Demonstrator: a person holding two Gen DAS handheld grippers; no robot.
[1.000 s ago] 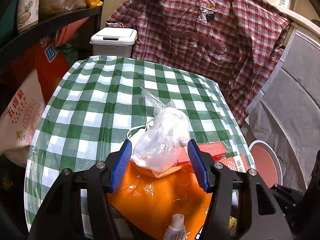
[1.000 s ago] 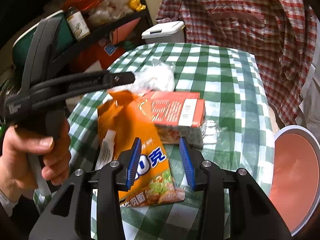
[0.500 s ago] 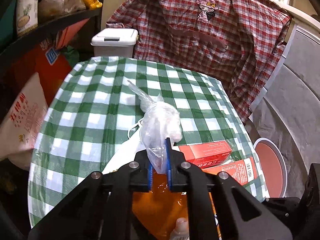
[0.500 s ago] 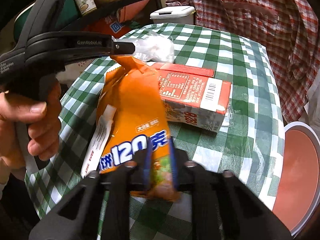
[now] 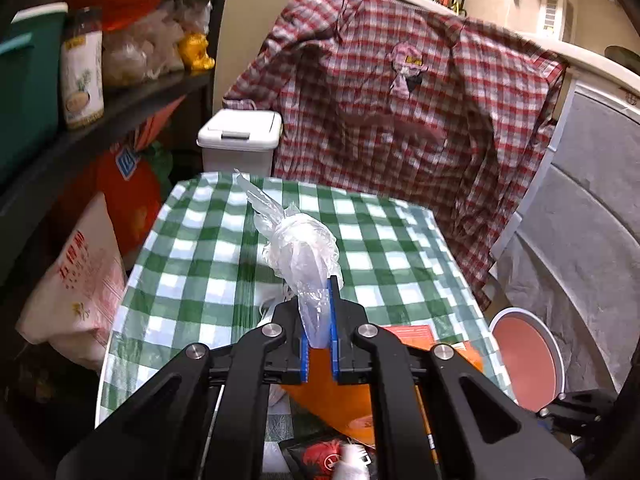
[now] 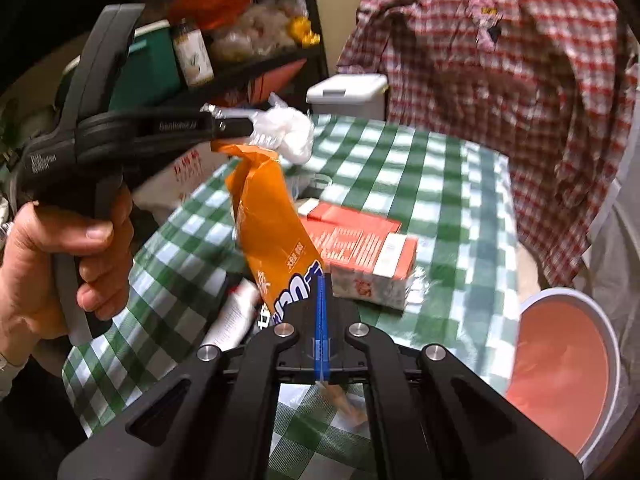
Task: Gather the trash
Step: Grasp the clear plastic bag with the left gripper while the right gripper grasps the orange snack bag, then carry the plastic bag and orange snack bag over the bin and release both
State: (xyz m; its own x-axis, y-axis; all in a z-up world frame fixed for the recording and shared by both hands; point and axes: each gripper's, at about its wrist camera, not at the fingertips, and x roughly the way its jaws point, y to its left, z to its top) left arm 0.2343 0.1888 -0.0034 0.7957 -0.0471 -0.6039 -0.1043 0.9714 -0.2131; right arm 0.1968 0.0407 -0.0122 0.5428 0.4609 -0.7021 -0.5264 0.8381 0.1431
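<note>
Both of my hand-held grippers have closed and lifted since a second ago: then their jaws stood wide around the trash lying on the worktop [image 5: 208, 272], now each pinches its piece clear of the green check cloth.

Largest first, the orange snack bag [image 6: 272, 232]. It runs from the lower middle of the right wrist view up toward the upper left, and my right hand-held gripper [image 6: 321, 316] is clamped flat on its printed lower end, jaws all but touching with only the film between them. I judge it light, crinkly and slick; it stands stiff enough to hold its shape but will flap if I swing it. Held by one edge it could slide out, so a grip further into the body, across a fold, would be safer.

Next, the clear plastic bag [image 5: 300, 252], wadded into a ball at the centre of the left wrist view. My left hand-held gripper [image 5: 319, 320] has its jaws narrowed on the bag's twisted neck, the wad sticking out past the tips and a loose tail pointing to the upper left. It looks nearly weightless, soft and compressible, not fragile. The bunched neck is the right place to take it, since the loose film alone would slip through.

In the right wrist view my left hand [image 6: 60, 268] wraps the other tool's handle at the left edge, the wad just above the orange bag's top.
</note>
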